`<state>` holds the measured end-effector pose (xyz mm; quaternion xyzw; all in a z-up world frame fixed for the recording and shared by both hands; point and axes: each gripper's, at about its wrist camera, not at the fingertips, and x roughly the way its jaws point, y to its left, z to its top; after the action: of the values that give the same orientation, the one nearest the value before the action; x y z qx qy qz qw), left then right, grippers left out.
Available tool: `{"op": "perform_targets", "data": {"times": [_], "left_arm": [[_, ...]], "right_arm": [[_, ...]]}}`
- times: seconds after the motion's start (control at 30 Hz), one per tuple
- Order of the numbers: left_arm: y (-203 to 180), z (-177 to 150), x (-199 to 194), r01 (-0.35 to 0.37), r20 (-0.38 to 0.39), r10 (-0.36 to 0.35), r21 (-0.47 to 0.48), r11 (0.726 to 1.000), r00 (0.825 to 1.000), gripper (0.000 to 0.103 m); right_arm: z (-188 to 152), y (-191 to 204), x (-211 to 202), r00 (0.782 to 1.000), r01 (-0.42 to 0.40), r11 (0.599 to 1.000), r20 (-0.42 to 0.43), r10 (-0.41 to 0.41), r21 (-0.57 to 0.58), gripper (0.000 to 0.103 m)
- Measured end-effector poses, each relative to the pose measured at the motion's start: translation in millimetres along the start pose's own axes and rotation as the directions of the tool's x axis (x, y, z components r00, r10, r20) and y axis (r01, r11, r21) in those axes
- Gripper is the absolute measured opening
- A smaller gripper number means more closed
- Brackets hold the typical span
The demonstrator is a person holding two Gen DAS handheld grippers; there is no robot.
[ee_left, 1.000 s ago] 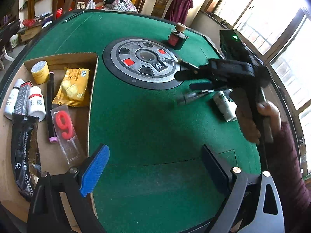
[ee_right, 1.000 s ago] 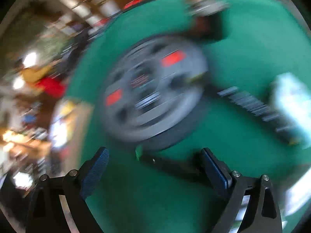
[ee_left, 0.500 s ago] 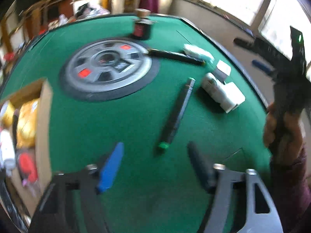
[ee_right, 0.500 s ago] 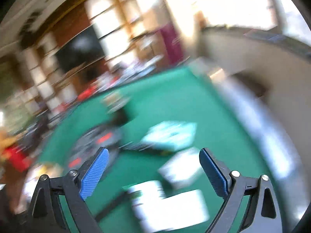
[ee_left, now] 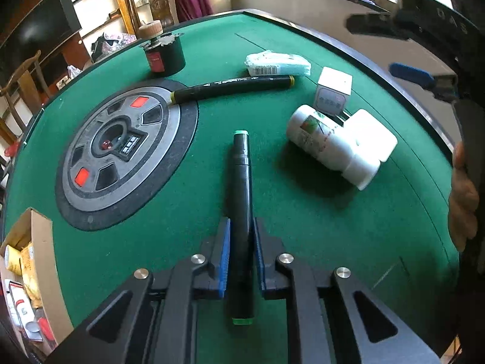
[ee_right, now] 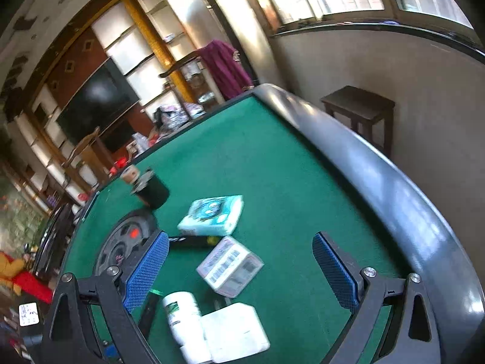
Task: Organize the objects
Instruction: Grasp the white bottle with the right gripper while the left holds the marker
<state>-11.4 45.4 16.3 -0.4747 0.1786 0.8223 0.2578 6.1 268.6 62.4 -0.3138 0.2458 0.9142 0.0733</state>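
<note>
We see the left gripper with its jaws drawn in tight on a black marker with green ends; both blue pads press its barrel, nearer the marker's close end. The marker lies on the green felt table, its long axis running from 6 o'clock to 12 o'clock in the left wrist view, one green tip toward the camera, the other pointing away. At 10 o'clock from it sits the round centre console; at 2 o'clock lie a white bottle and a white block touching it. The right gripper hangs above the table with its jaws wide apart, nothing between them. A cardboard box at 8 o'clock is cut off by the frame edge; its contents are hard to make out.
</note>
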Motion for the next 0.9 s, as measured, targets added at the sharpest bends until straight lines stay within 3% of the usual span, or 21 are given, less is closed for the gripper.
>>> {"op": "perform_targets", "data": {"times": [0.13, 0.2, 0.27, 0.4, 0.43, 0.53, 0.57, 0.7, 0.9], "left_arm": [[18, -16, -18, -0.005, 0.031, 0.007, -0.067, 0.998, 0.999, 0.014], [30, -27, -34, -0.016, 0.065, 0.022, -0.103, 0.995, 0.998, 0.014], [40, -39, -50, -0.020, 0.095, 0.033, -0.141, 0.990, 0.995, 0.014], [55, -59, -77, 0.031, 0.152, 0.004, -0.226, 0.974, 0.988, 0.014], [58, -63, -82, 0.044, 0.164, -0.003, -0.242, 0.969, 0.986, 0.014], [67, -76, -99, 0.064, 0.196, -0.010, -0.270, 0.961, 0.981, 0.014], [70, -79, -104, 0.063, 0.203, -0.006, -0.274, 0.960, 0.979, 0.014], [83, -96, -117, 0.087, 0.233, -0.014, -0.305, 0.948, 0.972, 0.014], [111, -125, -133, 0.131, 0.262, -0.030, -0.376, 0.918, 0.965, 0.014]], "right_arm": [[-9, 27, 5, 0.995, -0.098, 0.990, -0.031, 0.096, -0.104, 0.099], [-18, 48, 8, 0.983, -0.181, 0.965, -0.075, 0.170, -0.189, 0.099], [-29, 67, 13, 0.977, -0.206, 0.942, -0.117, 0.180, -0.267, 0.099], [-58, 96, 25, 0.982, -0.147, 0.894, -0.174, 0.079, -0.422, 0.095], [-62, 99, 28, 0.982, -0.125, 0.890, -0.180, 0.049, -0.440, 0.088], [-71, 100, 40, 0.970, -0.108, 0.890, -0.244, -0.004, -0.444, 0.054], [-73, 99, 44, 0.967, -0.093, 0.890, -0.255, -0.027, -0.446, 0.048], [-78, 89, 58, 0.948, -0.064, 0.905, -0.309, -0.077, -0.421, 0.038], [-81, 91, 54, 0.945, -0.044, 0.919, -0.314, -0.089, -0.392, 0.037]]}}
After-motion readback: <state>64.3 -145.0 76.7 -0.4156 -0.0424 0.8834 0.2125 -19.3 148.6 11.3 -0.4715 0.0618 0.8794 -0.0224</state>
